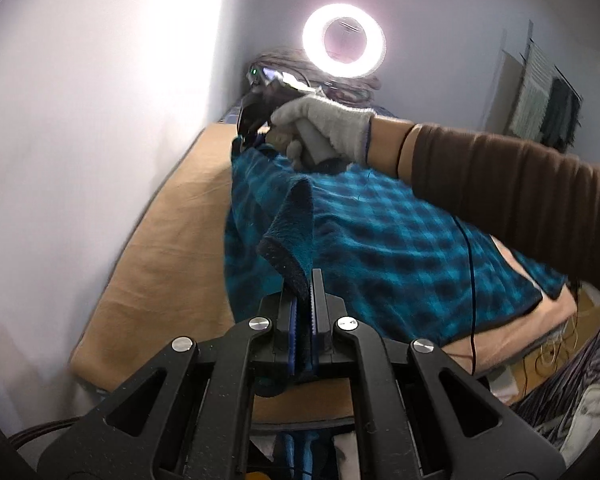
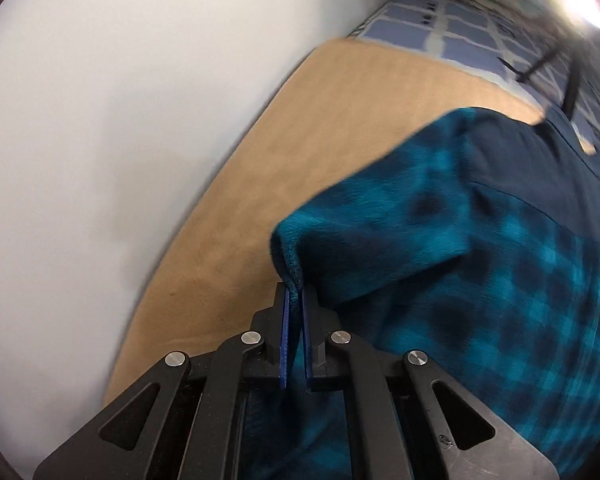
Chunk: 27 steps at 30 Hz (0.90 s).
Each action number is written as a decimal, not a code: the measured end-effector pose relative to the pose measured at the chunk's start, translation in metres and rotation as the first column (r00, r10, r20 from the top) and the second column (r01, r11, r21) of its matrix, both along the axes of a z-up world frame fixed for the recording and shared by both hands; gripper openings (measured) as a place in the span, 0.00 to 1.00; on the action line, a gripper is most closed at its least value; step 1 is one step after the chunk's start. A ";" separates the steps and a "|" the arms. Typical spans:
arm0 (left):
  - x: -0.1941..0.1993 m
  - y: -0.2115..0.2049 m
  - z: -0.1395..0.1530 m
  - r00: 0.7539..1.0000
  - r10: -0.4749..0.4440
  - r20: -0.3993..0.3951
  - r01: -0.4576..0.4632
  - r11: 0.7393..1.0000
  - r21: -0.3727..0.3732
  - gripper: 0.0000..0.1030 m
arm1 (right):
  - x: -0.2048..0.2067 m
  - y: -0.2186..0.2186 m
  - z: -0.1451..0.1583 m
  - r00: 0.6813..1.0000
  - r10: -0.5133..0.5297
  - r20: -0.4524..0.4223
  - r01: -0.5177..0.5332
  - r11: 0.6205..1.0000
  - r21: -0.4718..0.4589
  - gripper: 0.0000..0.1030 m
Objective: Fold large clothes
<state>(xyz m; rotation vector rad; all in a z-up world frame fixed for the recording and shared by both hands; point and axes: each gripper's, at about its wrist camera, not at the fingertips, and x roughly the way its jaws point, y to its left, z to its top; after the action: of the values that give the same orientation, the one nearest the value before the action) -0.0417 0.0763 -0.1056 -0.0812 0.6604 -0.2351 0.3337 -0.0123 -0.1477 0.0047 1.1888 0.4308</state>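
Note:
A teal and dark blue checked fleece garment [image 1: 380, 236] lies spread on the tan bed cover [image 1: 168, 240]. My left gripper [image 1: 305, 280] is shut on a raised edge of the garment near the bed's front. My right gripper [image 1: 246, 136], held by a gloved hand [image 1: 324, 128], pinches the garment's far corner. In the right wrist view my right gripper [image 2: 294, 292] is shut on a folded fleece edge [image 2: 292, 248], lifted above the cover [image 2: 240, 208]. The rest of the garment [image 2: 500, 280] hangs to the right.
A white wall [image 1: 100, 120] runs along the bed's left side. A lit ring light [image 1: 344, 40] and a dark bundle stand at the far end. A blue patterned sheet [image 2: 452, 20] lies beyond the cover. Clothes hang at the right [image 1: 548, 108]. A black cable [image 1: 470, 280] crosses the garment.

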 end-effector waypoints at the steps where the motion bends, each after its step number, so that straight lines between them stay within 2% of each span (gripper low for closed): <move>1: 0.000 -0.006 -0.001 1.000 -0.018 -0.003 0.019 1.000 0.010 0.02 | -0.002 -0.012 0.005 1.000 -0.013 0.003 0.013 1.000 0.023 0.04; 4: -0.001 -0.018 -0.005 0.998 -0.061 -0.020 0.062 0.998 0.031 0.02 | -0.005 -0.058 0.015 0.998 -0.068 0.004 0.067 0.992 0.108 0.04; 9: -0.003 -0.037 -0.014 0.991 -0.119 -0.056 0.123 0.990 0.067 0.02 | -0.003 -0.120 0.007 0.990 -0.144 0.003 0.141 0.973 0.184 0.04; 15: -0.010 -0.055 -0.026 0.980 -0.174 -0.091 0.183 0.978 0.098 0.02 | -0.022 -0.160 -0.024 0.978 -0.205 -0.030 0.208 0.962 0.176 0.04; 19: -0.015 -0.054 -0.036 0.974 -0.189 -0.125 0.203 0.973 0.111 0.04 | -0.035 -0.168 -0.046 0.974 -0.220 -0.050 0.225 0.961 0.159 0.04; 20: -0.016 -0.053 -0.037 0.973 -0.190 -0.129 0.204 0.973 0.106 0.06 | -0.035 -0.167 -0.049 0.976 -0.213 -0.047 0.218 0.964 0.154 0.04; 22: -0.020 -0.049 -0.038 0.973 -0.190 -0.133 0.204 0.974 0.095 0.20 | -0.037 -0.162 -0.051 0.980 -0.195 -0.035 0.198 0.971 0.131 0.05; 23: -0.023 -0.045 -0.038 0.974 -0.185 -0.130 0.197 0.977 0.086 0.35 | -0.035 -0.162 -0.052 0.981 -0.190 -0.032 0.193 0.975 0.112 0.07; 24: -0.025 -0.040 -0.036 0.976 -0.181 -0.125 0.191 0.979 0.073 0.44 | -0.034 -0.161 -0.052 0.982 -0.186 -0.027 0.187 0.978 0.086 0.07; 27: -0.028 -0.020 -0.034 0.982 -0.142 -0.124 0.141 0.990 -0.017 0.45 | -0.043 -0.156 -0.036 0.987 -0.149 0.054 0.151 0.988 -0.031 0.07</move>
<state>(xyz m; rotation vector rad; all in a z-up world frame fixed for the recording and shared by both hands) -0.0693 0.0564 -0.1397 -0.0565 0.7907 -0.3722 0.2904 -0.1683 -0.1835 0.0522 1.1368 0.2756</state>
